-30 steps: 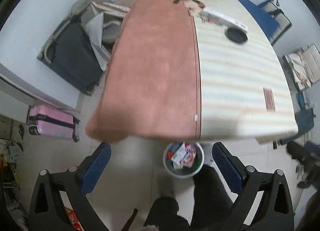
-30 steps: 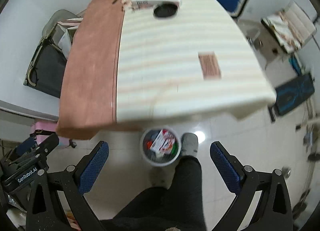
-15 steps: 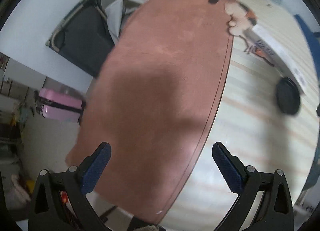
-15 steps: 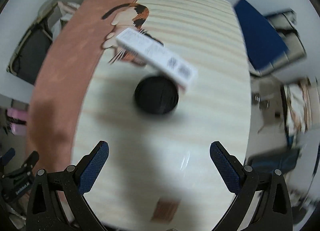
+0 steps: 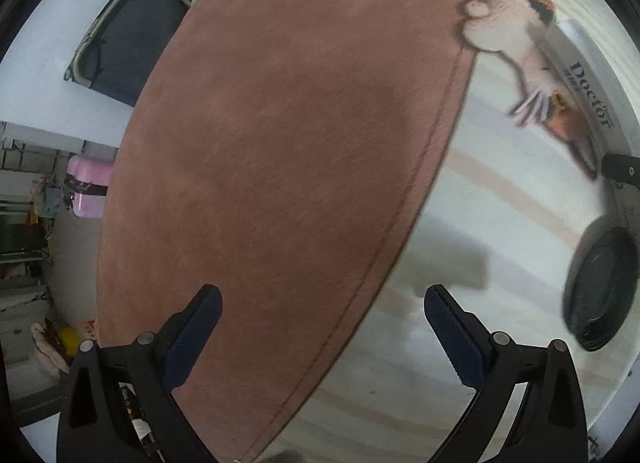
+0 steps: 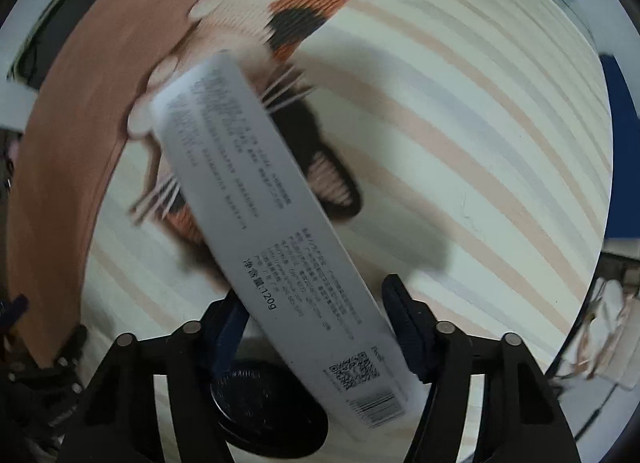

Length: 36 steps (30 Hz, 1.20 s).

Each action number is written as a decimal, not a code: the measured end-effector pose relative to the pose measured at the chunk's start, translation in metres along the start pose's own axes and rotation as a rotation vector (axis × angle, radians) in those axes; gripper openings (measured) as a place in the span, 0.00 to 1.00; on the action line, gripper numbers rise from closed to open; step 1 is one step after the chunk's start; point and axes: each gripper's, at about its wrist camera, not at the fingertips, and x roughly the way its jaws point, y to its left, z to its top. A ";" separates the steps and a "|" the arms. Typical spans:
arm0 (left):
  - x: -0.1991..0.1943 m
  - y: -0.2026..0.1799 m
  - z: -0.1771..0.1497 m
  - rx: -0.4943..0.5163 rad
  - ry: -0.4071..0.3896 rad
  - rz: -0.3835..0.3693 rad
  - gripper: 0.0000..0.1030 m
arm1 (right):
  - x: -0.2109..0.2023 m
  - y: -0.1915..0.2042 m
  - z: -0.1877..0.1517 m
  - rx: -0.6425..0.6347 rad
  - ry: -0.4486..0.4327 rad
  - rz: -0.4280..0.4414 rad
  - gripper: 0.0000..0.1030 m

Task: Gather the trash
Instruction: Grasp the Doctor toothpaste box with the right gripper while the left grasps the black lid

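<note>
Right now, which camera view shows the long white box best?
The right wrist view. The long white box lies diagonally across the middle, its printed text, QR code and barcode visible, its near end between the right gripper fingers. The left wrist view shows only a strip at the right edge, marked "Doctor".

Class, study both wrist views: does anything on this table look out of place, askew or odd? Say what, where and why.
Yes. A long white box lies slantwise across the cat picture on the striped tablecloth, its near end over a black round lid, between the right gripper's fingers. Nothing looks spilled or broken.
</note>
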 end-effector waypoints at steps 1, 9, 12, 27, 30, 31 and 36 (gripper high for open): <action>-0.004 -0.003 0.001 0.005 -0.007 -0.009 1.00 | -0.002 -0.012 -0.003 0.044 -0.007 -0.006 0.58; -0.044 -0.065 -0.013 0.166 -0.060 -0.199 1.00 | -0.009 -0.112 -0.096 0.371 -0.001 0.009 0.54; -0.045 -0.095 -0.019 0.243 -0.036 -0.257 1.00 | 0.002 -0.128 -0.145 0.459 0.038 0.053 0.53; -0.012 -0.155 -0.027 0.332 0.049 -0.278 0.99 | 0.005 -0.140 -0.184 0.528 0.029 0.077 0.63; -0.012 -0.155 -0.028 0.314 0.029 -0.272 0.96 | 0.003 -0.136 -0.184 0.537 0.026 0.065 0.63; -0.013 -0.156 -0.024 0.311 0.023 -0.271 0.93 | 0.002 -0.134 -0.181 0.539 0.024 0.062 0.64; -0.015 -0.147 -0.030 0.316 -0.006 -0.263 0.84 | 0.002 -0.122 -0.178 0.524 0.013 0.002 0.64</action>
